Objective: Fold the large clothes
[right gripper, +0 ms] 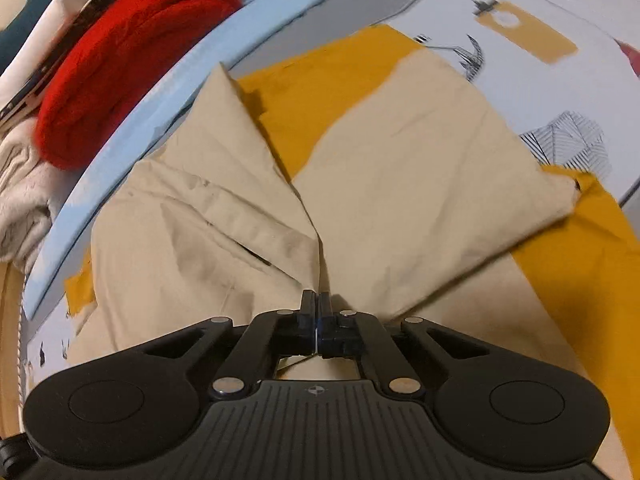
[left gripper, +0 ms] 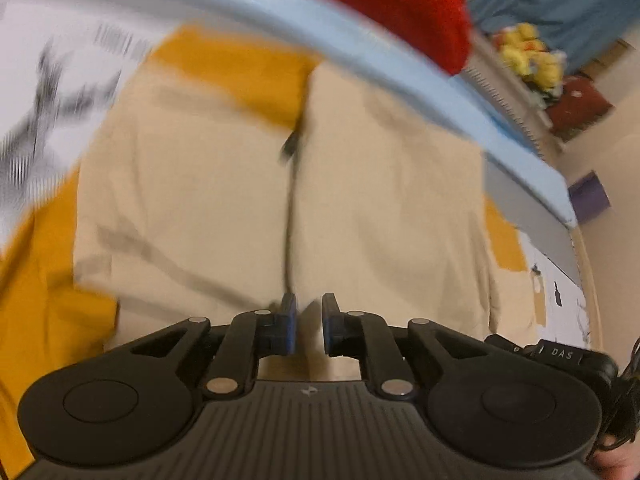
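A large beige garment [left gripper: 380, 200] lies spread over a mustard-yellow cloth [left gripper: 240, 68] on a printed white sheet; the left wrist view is blurred. My left gripper [left gripper: 309, 320] hovers low over the beige cloth. Its blue pads [left gripper: 290, 320] stand a narrow gap apart, and the cloth showing between them is not pinched. In the right wrist view the beige garment [right gripper: 420, 168] has a pocket slit and two flaps that draw together at my right gripper [right gripper: 318, 304]. That gripper is shut on a pinched fold of the fabric. The mustard cloth [right gripper: 580, 264] shows between and beside the flaps.
A light blue rim [right gripper: 132, 120] borders the sheet [right gripper: 540, 12]. Beyond it lie a red fleece bundle [right gripper: 132, 52], a pale fuzzy cloth [right gripper: 20, 192] and teal fabric. Yellow soft toys [left gripper: 528, 56] and a purple box [left gripper: 588, 196] sit past the rim in the left wrist view.
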A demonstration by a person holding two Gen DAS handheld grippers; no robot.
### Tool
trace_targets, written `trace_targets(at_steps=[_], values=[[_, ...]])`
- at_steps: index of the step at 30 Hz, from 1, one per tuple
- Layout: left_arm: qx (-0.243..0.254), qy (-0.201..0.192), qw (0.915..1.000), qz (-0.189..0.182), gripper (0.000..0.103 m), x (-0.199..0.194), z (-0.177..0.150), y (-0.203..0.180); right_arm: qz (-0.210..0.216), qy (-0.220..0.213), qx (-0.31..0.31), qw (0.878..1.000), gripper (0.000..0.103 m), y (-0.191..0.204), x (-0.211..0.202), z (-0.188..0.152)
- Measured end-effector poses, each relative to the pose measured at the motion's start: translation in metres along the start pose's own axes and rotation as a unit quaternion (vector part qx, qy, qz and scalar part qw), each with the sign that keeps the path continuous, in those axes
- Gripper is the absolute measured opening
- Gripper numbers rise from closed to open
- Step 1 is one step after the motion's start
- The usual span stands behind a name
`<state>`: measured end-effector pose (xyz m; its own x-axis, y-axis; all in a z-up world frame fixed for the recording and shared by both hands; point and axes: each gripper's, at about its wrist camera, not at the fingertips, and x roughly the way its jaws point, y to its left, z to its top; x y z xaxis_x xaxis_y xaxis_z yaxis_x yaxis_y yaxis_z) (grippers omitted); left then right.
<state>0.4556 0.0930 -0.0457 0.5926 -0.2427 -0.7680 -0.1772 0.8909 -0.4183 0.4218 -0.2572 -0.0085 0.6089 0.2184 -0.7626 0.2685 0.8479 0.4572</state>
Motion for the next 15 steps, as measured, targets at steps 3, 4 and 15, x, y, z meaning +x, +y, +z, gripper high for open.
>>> trace_targets(at_steps=[3, 4, 15], values=[[0.056, -0.041, 0.9973, -0.023, 0.013, -0.008, -0.005, -0.017, -0.01, -0.045, -0.04, 0.998, 0.004, 0.014, -0.015, -0.001], [0.064, -0.039, 0.9967, -0.032, 0.013, -0.005, -0.008, -0.019, -0.008, -0.06, -0.043, 0.997, 0.004, 0.016, -0.02, -0.001], [0.062, 0.032, 0.9976, -0.001, 0.022, 0.025, -0.021, -0.026, -0.002, 0.001, 0.005, 1.0, 0.029, -0.004, 0.003, 0.003]])
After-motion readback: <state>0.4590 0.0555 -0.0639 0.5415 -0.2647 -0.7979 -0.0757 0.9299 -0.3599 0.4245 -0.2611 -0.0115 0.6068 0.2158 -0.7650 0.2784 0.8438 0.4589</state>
